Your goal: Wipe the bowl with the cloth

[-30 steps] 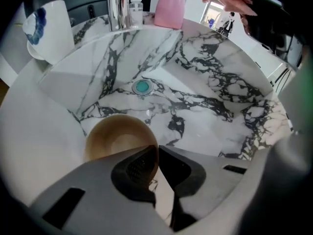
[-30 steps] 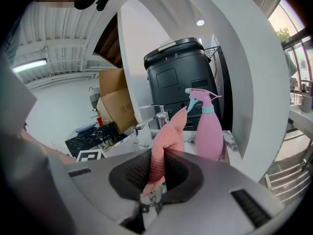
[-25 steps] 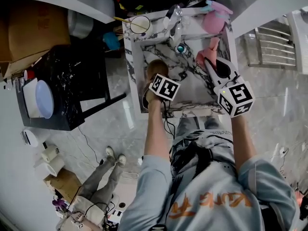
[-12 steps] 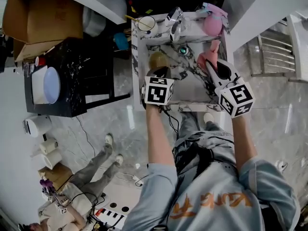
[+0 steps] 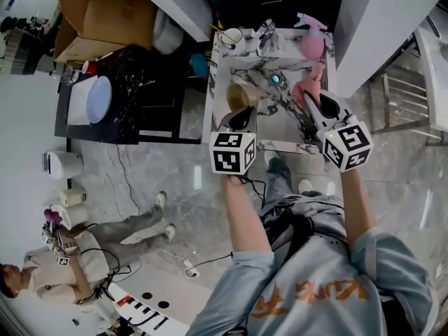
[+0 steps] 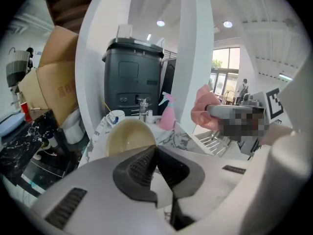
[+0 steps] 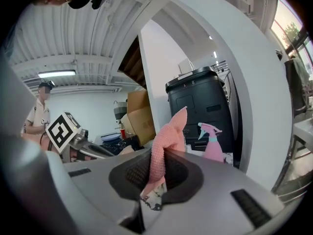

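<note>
Left gripper [image 5: 241,116] is clamped on the bowl [image 5: 241,93] rim, with the bowl tilted. Right gripper [image 5: 313,98] pinches the cloth [image 5: 305,87] tight, apart from the bowl.

At the far rim of the marble sink [image 5: 218,82] stand a white cup [image 5: 232,36], a chrome tap [image 5: 266,33] and a pink spray bottle [image 5: 313,39]. To the left, a black table [image 5: 129,121] carries pale dishes [image 5: 89,100], with a cardboard box [image 5: 105,16] beyond it. Paper rolls [image 5: 70,205] sit on the floor.
</note>
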Tool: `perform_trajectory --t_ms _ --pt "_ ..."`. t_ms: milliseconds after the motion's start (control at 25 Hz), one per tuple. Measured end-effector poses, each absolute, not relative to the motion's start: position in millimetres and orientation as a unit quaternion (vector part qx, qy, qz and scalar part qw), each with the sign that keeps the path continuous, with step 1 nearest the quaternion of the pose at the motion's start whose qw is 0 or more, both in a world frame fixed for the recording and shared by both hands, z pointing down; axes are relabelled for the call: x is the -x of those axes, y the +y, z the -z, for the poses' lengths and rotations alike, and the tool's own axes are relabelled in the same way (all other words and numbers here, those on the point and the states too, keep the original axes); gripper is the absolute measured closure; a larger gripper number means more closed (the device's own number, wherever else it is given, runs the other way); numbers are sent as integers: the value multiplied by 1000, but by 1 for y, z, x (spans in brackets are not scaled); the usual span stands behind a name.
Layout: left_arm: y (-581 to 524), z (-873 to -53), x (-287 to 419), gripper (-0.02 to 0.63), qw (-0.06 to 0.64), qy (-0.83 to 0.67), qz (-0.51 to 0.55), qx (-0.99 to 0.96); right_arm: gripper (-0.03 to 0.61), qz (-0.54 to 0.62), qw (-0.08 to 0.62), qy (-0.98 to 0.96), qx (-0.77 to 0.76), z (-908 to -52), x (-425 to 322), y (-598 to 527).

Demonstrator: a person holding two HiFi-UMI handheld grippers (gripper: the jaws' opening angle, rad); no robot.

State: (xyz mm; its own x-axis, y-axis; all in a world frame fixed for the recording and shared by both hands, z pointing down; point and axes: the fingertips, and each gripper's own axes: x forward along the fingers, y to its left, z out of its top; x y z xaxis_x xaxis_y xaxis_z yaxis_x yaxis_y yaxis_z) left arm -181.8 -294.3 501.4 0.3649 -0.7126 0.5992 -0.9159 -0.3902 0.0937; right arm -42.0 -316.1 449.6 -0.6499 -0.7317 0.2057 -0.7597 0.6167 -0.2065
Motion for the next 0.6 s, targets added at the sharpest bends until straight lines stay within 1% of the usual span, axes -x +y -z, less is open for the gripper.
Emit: perform_trajectory --t_ms 280,440,600 --pt "-233 -441 152 584 209 -510 -102 -828 529 -92 35 -915 -391 -407 27 -272" --pt "-211 -420 137 584 187 -503 -91 -839 529 -58 45 -930 -360 -391 28 -251" --pt "-200 -412 123 584 165 -485 -111 -851 529 -29 69 -944 -321 -386 39 -232"
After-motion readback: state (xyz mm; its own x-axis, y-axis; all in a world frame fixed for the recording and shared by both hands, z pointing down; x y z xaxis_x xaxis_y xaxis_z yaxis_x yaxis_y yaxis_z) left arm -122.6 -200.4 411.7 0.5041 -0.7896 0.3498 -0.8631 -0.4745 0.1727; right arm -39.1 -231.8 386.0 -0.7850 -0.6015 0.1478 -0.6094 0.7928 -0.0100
